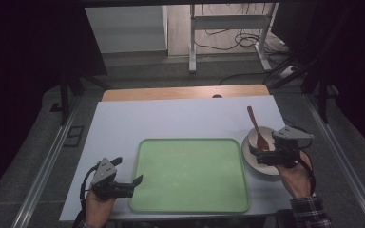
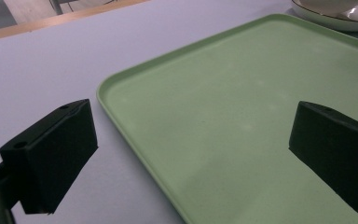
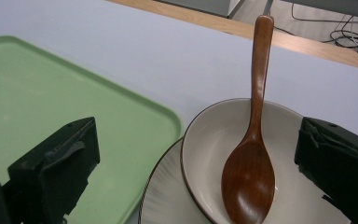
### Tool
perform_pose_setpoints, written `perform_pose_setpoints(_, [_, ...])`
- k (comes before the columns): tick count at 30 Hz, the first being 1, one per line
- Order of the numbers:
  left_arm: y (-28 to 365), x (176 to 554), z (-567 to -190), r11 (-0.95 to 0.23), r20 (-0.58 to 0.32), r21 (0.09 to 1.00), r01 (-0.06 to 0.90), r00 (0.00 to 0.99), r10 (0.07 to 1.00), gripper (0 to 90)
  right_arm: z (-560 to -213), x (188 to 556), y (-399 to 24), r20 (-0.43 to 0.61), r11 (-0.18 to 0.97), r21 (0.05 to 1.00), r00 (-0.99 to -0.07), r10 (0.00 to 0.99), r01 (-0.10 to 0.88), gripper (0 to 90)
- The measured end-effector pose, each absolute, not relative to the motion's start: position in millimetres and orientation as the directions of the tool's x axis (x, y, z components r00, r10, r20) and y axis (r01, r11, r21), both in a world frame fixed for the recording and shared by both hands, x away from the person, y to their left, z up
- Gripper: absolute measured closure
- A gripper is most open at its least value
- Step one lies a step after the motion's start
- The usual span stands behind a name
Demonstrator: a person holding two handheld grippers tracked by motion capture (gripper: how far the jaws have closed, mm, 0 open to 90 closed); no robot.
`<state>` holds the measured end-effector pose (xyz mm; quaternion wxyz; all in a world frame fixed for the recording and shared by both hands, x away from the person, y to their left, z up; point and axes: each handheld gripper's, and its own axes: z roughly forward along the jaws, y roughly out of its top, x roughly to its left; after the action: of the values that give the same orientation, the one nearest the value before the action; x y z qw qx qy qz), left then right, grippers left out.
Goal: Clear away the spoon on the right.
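Where the forearms enter at the bottom of the high view: a left hand [image 1: 97, 204] at lower left, a right hand [image 1: 297, 178] in a plaid sleeve [image 1: 311, 213] at lower right, each holding a gripper.

Left gripper [image 1: 135, 183] low at the lower left, jaws wide apart, clamped on nothing, aimed toward the near left corner of the green tray [image 1: 190, 206]. From the left gripper view: one jaw over the bare white tabletop [image 2: 42, 60], the other over the tray surface [image 2: 242, 107], the tray's rounded raised rim running diagonally between them; the edge of a white plate [image 2: 326, 21] at the upper right of that frame.

Tray lying flat in the lower middle of the high view, nothing on it.

Just beside the tray's right edge: a white plate [image 1: 259, 164] with a pale bowl [image 1: 256, 135] on it. Right gripper [image 1: 256, 154] over the plate's near part, jaws spread apart, gripping nothing. From the right gripper view: bowl [image 3: 214, 135] between the jaws, dark rim line visible, ribbed plate [image 3: 163, 196] beneath it.

Brown wooden spoon [image 3: 251, 154] with its head down inside the bowl, handle leaning over the far rim and pointing toward the upper part of the frame.

Farther off: a wood-coloured strip [image 1: 185, 92] along the far table edge, then grey floor, a metal stand [image 1: 228, 28] and loose cables [image 1: 240, 40] at upper right.
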<state>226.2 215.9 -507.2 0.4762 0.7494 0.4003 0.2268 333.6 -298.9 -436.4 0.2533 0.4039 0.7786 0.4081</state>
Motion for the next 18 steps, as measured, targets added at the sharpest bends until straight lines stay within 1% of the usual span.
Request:
perform_pose_setpoints(6, [215.7, 226.3, -507.2, -0.229, -0.039, 0.894, 0.384, 0.577, 0.816, 0.8, -433.9, 339.1, -296.6, -0.079, 0.348, 0.832, -0.530, 0.845, 0.432, 0.0])
perform_pose_setpoints(8, [215.6, 226.2, -507.2, -0.231, -0.037, 0.894, 0.384, 0.576, 0.816, 0.8, -432.8, 342.0, -295.2, -0.091, 0.351, 0.827, -0.511, 0.855, 0.440, 0.0])
perform_pose_setpoints(11, [215.5, 226.2, -507.3, -0.231, -0.038, 0.893, 0.386, 0.576, 0.816, 0.8, -430.0, 348.3, -293.8, -0.069, 0.327, 0.828, -0.496, 0.865, 0.456, 0.0])
perform_pose_setpoints(15, [215.5, 226.2, -507.2, -0.231, -0.037, 0.894, 0.385, 0.577, 0.816, 0.9, -428.1, 354.3, -292.2, -0.067, 0.328, 0.815, -0.484, 0.872, 0.479, 0.0])
perform_pose_setpoints(18, [215.7, 226.1, -507.1, -0.236, -0.033, 0.893, 0.384, 0.578, 0.815, 0.9, -426.1, 359.3, -291.2, -0.062, 0.329, 0.805, -0.481, 0.875, 0.495, 4.0])
